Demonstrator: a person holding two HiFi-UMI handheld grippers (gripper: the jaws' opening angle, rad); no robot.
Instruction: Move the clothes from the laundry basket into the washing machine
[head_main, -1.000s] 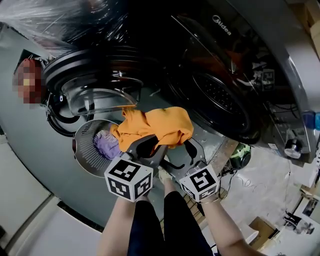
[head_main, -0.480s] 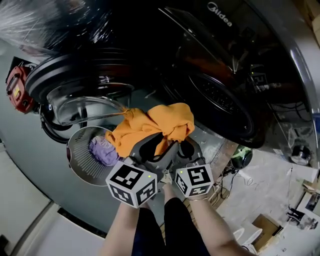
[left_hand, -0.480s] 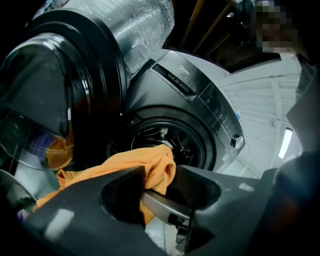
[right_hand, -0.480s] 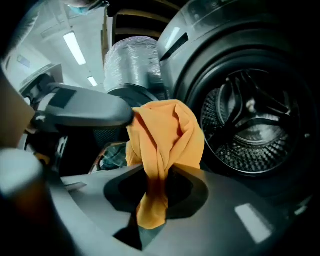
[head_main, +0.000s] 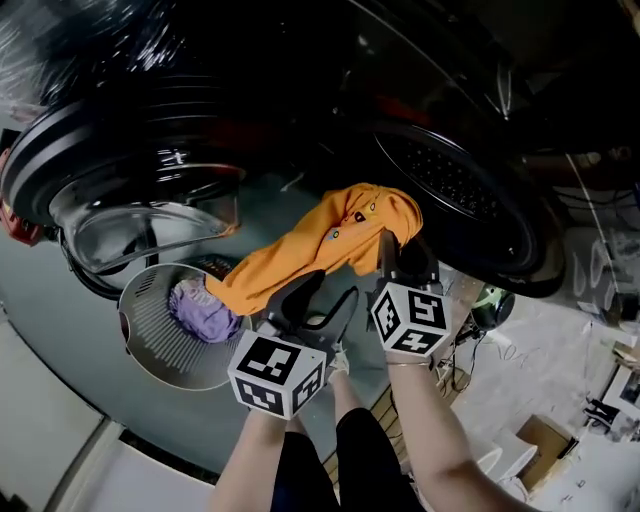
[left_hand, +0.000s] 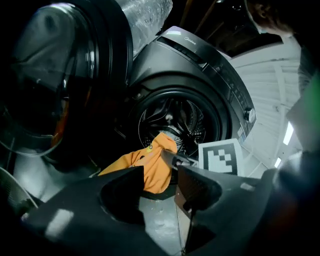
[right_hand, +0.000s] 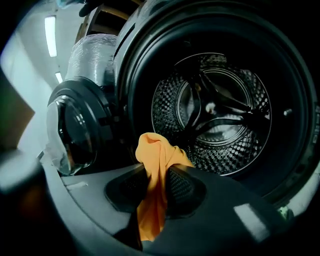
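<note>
While the orange garment (head_main: 330, 245) is pinched between the closed jaws of the right gripper (right_hand: 152, 182) just before the washing machine's open drum (right_hand: 220, 120), its loose end is draped toward the left gripper (left_hand: 160, 185), whose jaws are held apart with nothing between them. A purple garment (head_main: 200, 308), possibly a towel, is seen lying in the round laundry basket (head_main: 160, 345) beneath the open door (head_main: 150, 215).

The garment (head_main: 320, 245) is plain orange. The cloth (head_main: 203, 310) is purple, the basket (head_main: 150, 345) grey with fine ribs. The washer (left_hand: 200, 65) is dark grey, its drum (right_hand: 235, 145) silvery metal dotted with holes. The left cube (head_main: 272, 372) and right cube (head_main: 410, 320) carry black-and-white square markers.
</note>
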